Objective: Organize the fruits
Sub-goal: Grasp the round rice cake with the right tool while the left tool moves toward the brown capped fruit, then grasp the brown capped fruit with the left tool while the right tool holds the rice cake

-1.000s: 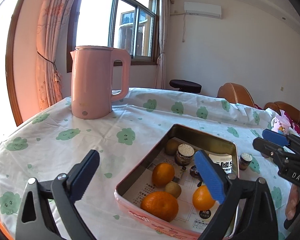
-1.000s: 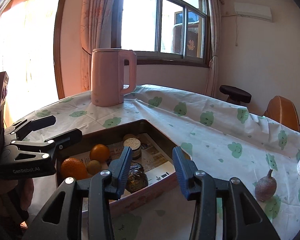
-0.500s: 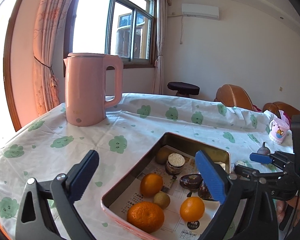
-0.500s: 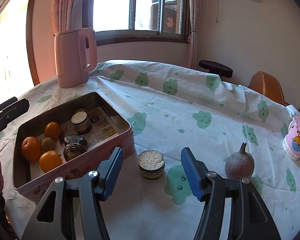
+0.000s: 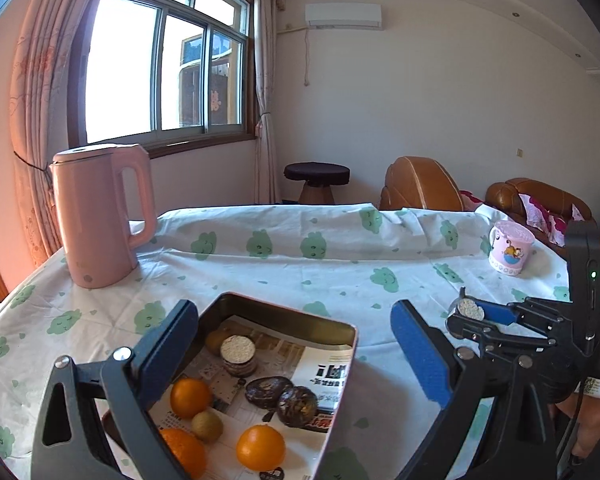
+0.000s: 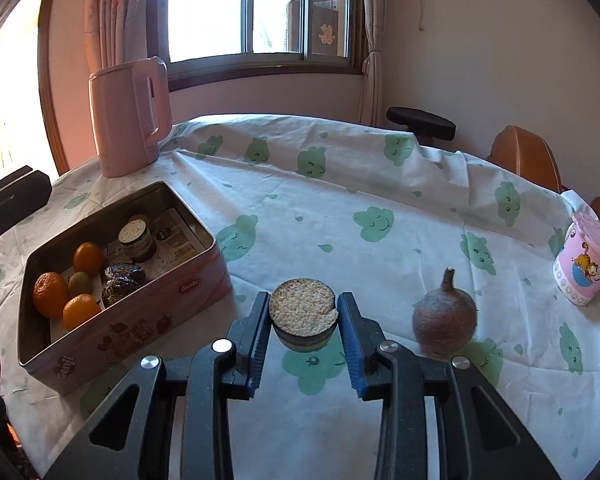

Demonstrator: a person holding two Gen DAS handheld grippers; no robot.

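Note:
A pink tin (image 6: 140, 320) (image 5: 284, 314) lies on the table and holds three oranges (image 6: 80, 310), a kiwi (image 6: 79, 282), dark wrapped fruits (image 6: 122, 280) and a round cut fruit piece (image 6: 136, 236). My right gripper (image 6: 303, 334) is shut on a second round cut fruit piece (image 6: 302, 312) (image 5: 471, 310) just right of the tin. A brown pomegranate-like fruit (image 6: 444, 320) stands to its right. My left gripper (image 5: 296, 364) is open and empty above the tin.
A pink kettle (image 5: 98, 216) (image 6: 128, 116) stands at the table's far left. A pink cartoon cup (image 6: 586, 260) (image 5: 510, 248) stands at the right edge. Brown chairs (image 5: 420, 184) and a stool (image 5: 316, 180) sit beyond the table.
My right gripper has moved forward and closed its jaws on the round cut fruit piece beside the tin. My left gripper has drawn back a little over the tin.

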